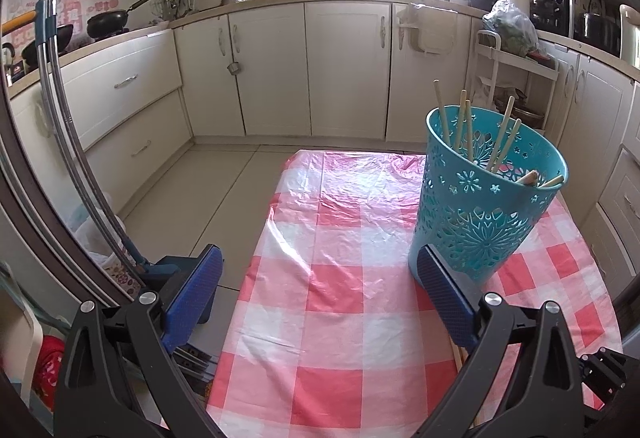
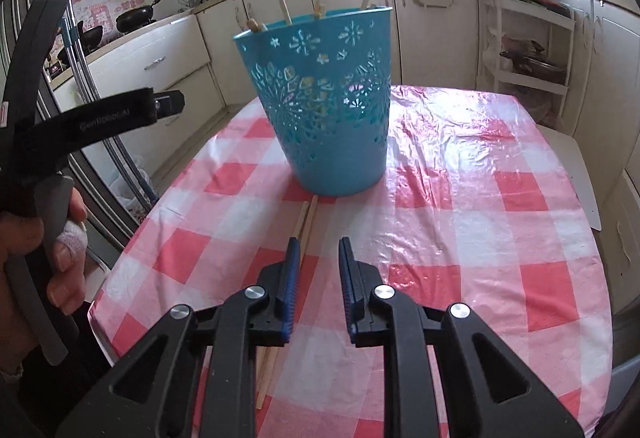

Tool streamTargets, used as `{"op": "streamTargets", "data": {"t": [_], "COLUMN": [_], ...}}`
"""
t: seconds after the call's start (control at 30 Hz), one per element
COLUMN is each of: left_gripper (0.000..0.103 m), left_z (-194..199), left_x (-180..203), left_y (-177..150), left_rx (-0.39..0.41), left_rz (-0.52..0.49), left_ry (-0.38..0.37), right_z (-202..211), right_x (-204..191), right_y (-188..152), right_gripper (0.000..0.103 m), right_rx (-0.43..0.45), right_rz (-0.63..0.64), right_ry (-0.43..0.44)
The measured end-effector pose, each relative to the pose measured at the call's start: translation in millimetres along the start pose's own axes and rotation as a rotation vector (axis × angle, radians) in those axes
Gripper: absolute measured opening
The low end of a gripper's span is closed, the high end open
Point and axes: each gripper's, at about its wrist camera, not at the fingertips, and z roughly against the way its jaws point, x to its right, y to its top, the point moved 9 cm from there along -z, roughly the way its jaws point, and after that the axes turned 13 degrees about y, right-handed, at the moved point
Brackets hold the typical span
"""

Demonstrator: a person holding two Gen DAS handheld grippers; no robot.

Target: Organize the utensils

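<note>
While the teal perforated basket [image 2: 328, 105] stood upright on the counter's red-and-white checked cloth [image 2: 460, 197], two loose chopsticks [image 2: 306, 226] lay side by side on the cloth, their far tips almost at the basket's base and their length running back under the right hand-held gripper [image 2: 319, 270]. That gripper hovered over them with its two blue pads a narrow gap apart, gripping nothing. In the left wrist view, the left hand-held gripper [image 1: 320, 290] was spread wide and empty, its right pad just beside the basket's [image 1: 486, 197] lower wall. Inside the basket about five wooden chopsticks [image 1: 466, 125] stood leaning on the rim, with two more wooden ends resting at the near edge. One bandaged finger [image 2: 74, 238] showed on the person's left hand.
</note>
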Motion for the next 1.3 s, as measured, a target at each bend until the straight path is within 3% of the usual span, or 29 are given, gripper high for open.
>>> {"op": "streamTargets", "data": {"t": [0.13,0.3,0.4,0.67,0.9,1.3], "left_gripper": [0.095,0.095,0.095,0.095,0.096,0.096], "left_z": [-8.5,-41.1,-55.7,-79.8,-85.5,-82.3], "left_x": [2.5,31.3,45.2,50.8,58.6,60.1], "left_y": [-8.0,-44.9,-67.4,-90.9,-94.9,-95.0], "left_rx": [-0.027,-0.204,-0.287,-0.357,-0.305,-0.301], "left_rz": [-0.019,-0.069,-0.100,-0.084,-0.162,-0.162], "left_ry": [-0.004,-0.122,-0.155,-0.166,-0.107,-0.111], "right_z": [-3.9,-0.7,3.5,11.3,8.6,2.9], "right_x": [3.5,11.3,16.5,30.7,41.0,47.1], "right_y": [-8.2,-10.8,-9.5,-8.1,-11.1,-16.6], "right_gripper": [0.026,0.027,0.027,0.029,0.032,0.040], "right_rx": [-0.017,-0.014,-0.004,0.028,0.036,0.031], "right_rz": [-0.010,-0.033,-0.042,-0.081,-0.121,-0.156], "right_ry": [-0.009,-0.022,-0.027,-0.030,-0.025,-0.015]}}
